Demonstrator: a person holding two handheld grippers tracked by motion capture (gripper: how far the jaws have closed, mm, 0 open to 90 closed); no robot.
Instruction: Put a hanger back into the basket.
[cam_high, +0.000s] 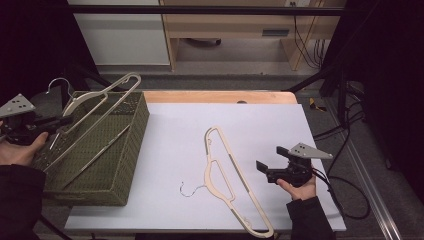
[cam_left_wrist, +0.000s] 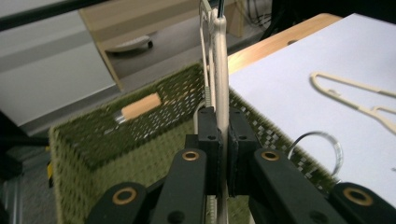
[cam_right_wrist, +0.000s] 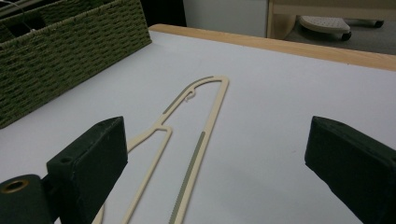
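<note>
My left gripper (cam_high: 66, 120) is shut on a cream plastic hanger (cam_high: 102, 96) with a metal hook (cam_high: 59, 84), holding it tilted over the green woven basket (cam_high: 131, 140) at the table's left. In the left gripper view the pads (cam_left_wrist: 210, 140) clamp the hanger's bar (cam_left_wrist: 220, 60) above the basket (cam_left_wrist: 79, 172). A second cream hanger (cam_high: 227, 180) lies flat on the white table cover, hook toward the left. My right gripper (cam_high: 272, 162) stands open just right of it, low over the table. In the right gripper view that hanger (cam_right_wrist: 196, 121) lies ahead between the wide-apart jaws.
Another hanger (cam_high: 95, 156) lies inside the basket. The wooden table edge (cam_high: 220, 96) runs along the far side. Cables (cam_high: 345, 150) hang off the right edge. A wooden desk (cam_high: 240, 25) stands beyond the table. White cover (cam_high: 270, 125) lies bare between basket and right edge.
</note>
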